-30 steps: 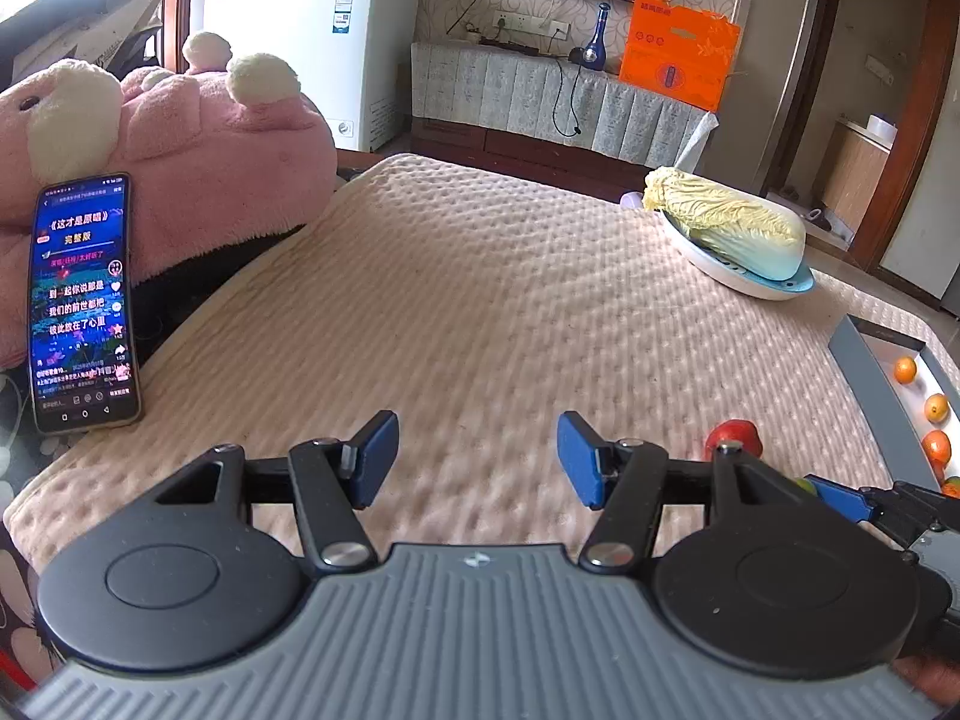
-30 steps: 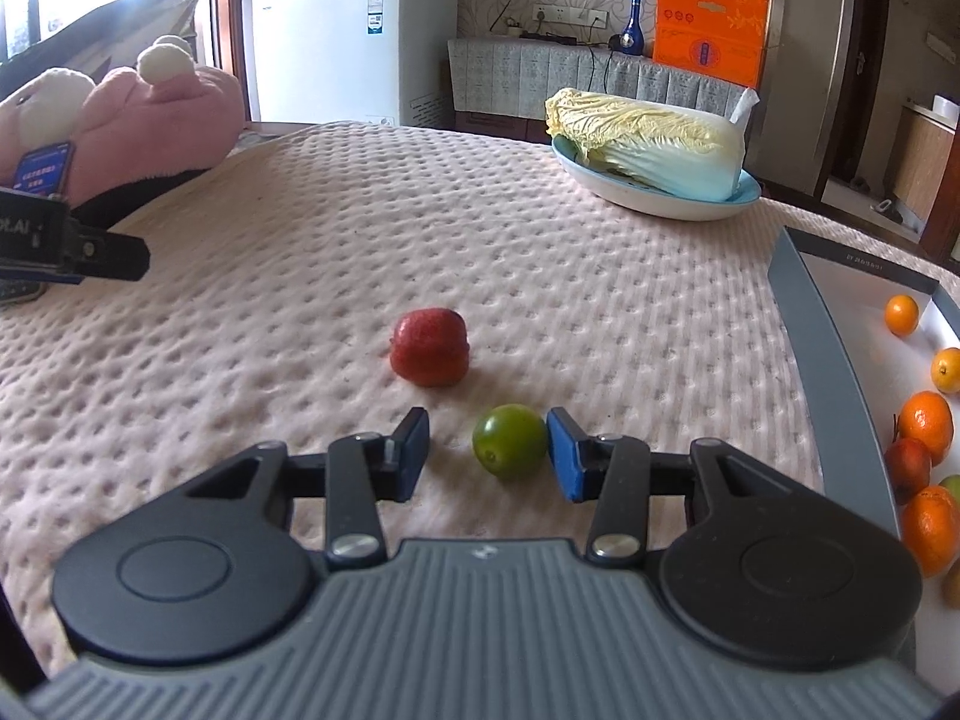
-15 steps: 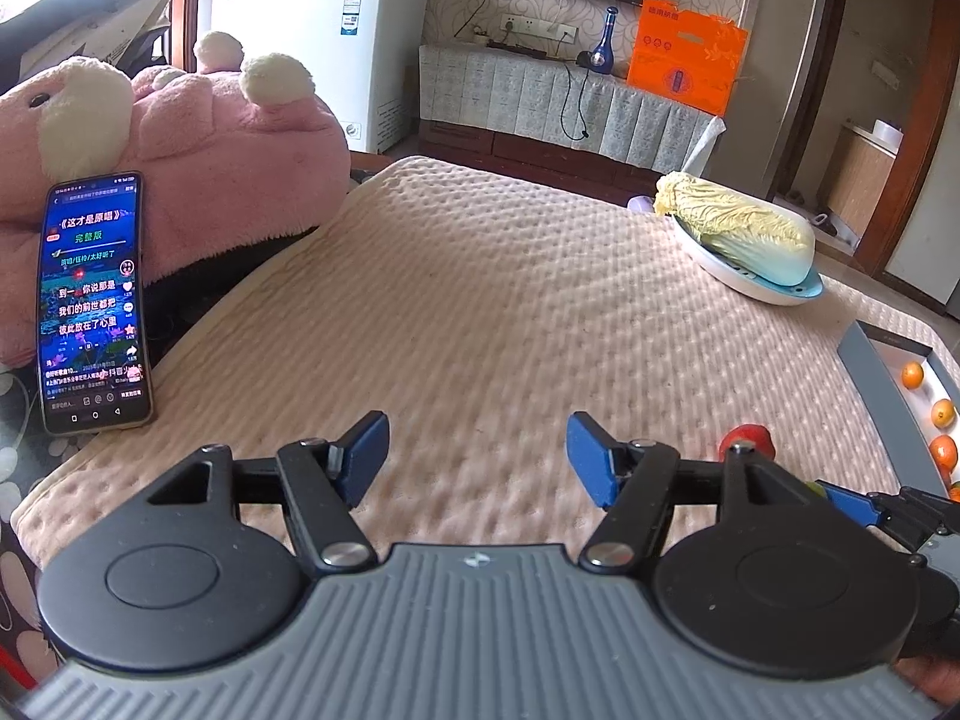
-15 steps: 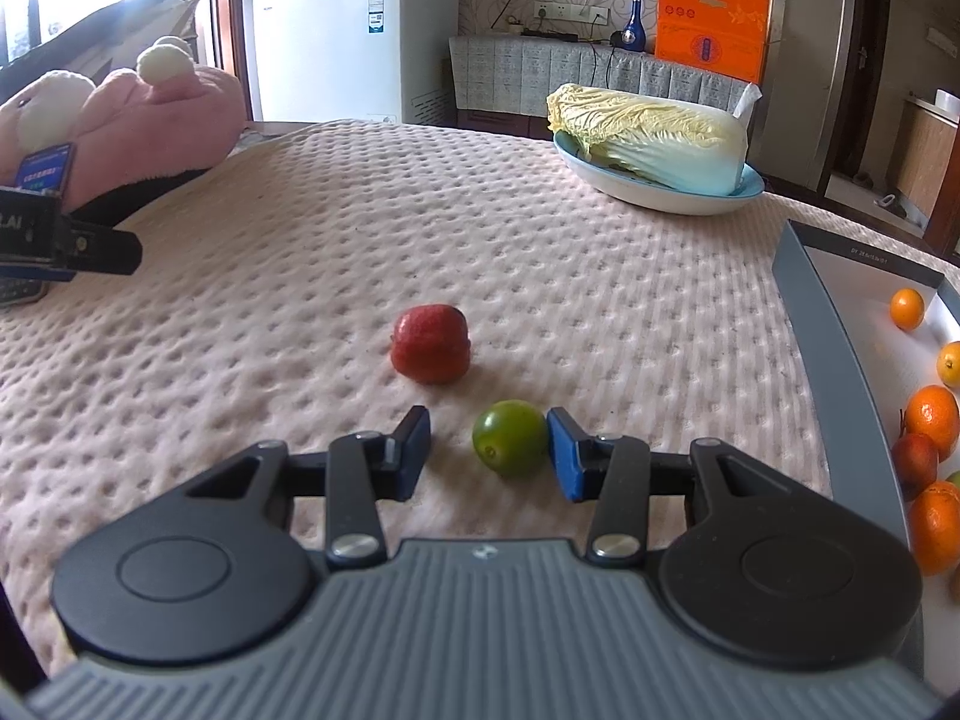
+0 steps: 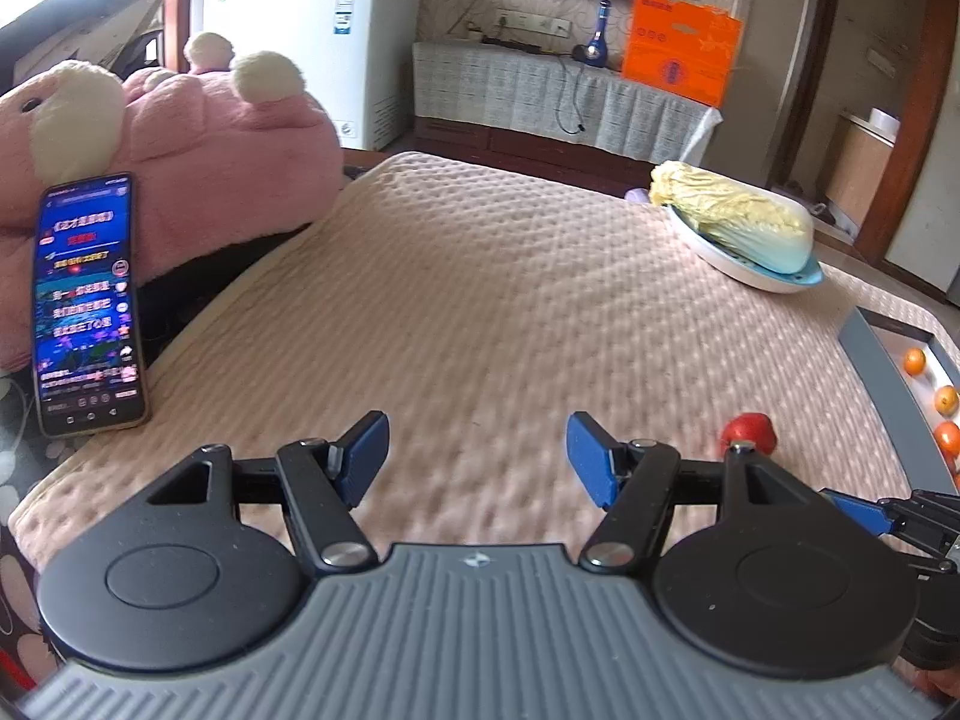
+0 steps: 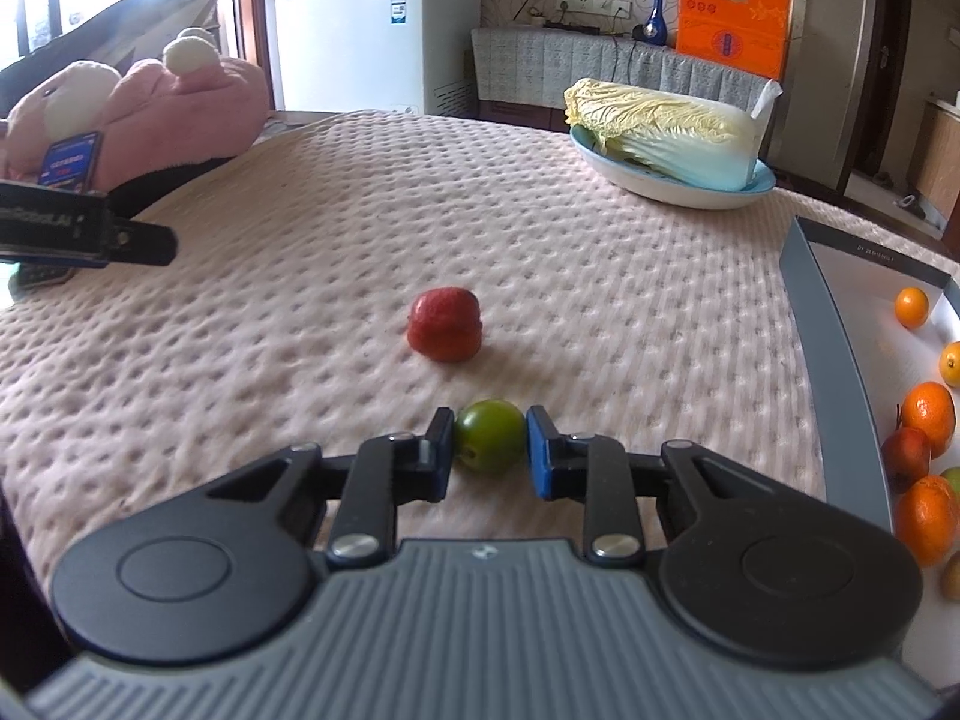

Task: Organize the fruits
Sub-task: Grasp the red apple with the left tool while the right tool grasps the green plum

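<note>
In the right wrist view my right gripper (image 6: 489, 447) is shut on a small green fruit (image 6: 490, 435) that rests on the pink quilted cloth. A red fruit (image 6: 445, 324) lies just beyond it. A grey tray (image 6: 819, 324) at the right holds several oranges (image 6: 927, 411) and a dark red fruit (image 6: 905, 457). In the left wrist view my left gripper (image 5: 477, 459) is open and empty above the cloth, left of the red fruit (image 5: 749, 431). The tray (image 5: 882, 372) shows at the far right.
A cabbage on a blue-rimmed plate (image 6: 672, 180) sits at the back right of the cloth. A pink plush toy (image 5: 174, 162) and a lit phone (image 5: 87, 306) are at the left edge. A white freezer and a covered bench stand behind.
My right gripper has closed its fingers onto the green fruit. My left gripper has pulled back a little and stays open.
</note>
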Action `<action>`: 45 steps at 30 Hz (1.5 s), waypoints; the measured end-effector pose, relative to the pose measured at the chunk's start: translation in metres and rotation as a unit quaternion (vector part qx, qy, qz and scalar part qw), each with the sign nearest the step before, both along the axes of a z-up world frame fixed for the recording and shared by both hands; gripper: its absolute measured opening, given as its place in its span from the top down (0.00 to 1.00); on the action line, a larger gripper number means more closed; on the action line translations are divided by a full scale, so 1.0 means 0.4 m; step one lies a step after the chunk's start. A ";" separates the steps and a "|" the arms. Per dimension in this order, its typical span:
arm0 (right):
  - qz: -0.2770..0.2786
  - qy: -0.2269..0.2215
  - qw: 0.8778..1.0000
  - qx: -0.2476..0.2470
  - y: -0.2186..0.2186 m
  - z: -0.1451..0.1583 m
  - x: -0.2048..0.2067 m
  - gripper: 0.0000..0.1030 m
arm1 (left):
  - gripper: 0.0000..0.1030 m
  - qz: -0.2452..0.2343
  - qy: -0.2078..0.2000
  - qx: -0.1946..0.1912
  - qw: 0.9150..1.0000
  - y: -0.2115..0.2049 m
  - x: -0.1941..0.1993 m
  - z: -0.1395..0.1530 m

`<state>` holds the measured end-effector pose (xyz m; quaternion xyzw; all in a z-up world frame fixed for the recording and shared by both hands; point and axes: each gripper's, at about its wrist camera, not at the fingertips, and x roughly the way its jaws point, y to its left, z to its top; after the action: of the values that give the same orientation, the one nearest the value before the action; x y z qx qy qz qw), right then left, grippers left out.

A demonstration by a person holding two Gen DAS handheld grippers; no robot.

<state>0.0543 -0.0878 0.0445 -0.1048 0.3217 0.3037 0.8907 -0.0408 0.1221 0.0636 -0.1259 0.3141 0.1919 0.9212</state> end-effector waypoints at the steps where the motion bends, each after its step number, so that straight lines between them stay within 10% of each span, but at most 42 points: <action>1: 0.003 0.004 1.000 0.000 -0.004 0.001 -0.003 0.72 | 0.31 -0.004 0.000 -0.001 1.000 -0.005 0.002 0.000; 27: 0.042 0.026 0.999 -0.013 -0.040 0.005 -0.037 0.72 | 0.26 -0.174 -0.016 0.009 0.985 -0.222 0.147 -0.025; 45: 0.044 0.031 0.999 -0.008 -0.048 0.005 -0.036 0.72 | 0.38 -0.152 0.028 0.008 0.988 -0.278 0.291 -0.111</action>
<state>0.0400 -0.1070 0.0464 -0.1160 0.3470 0.3431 0.8651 0.0757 0.0108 0.0192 -0.0640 0.3537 0.0557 0.9315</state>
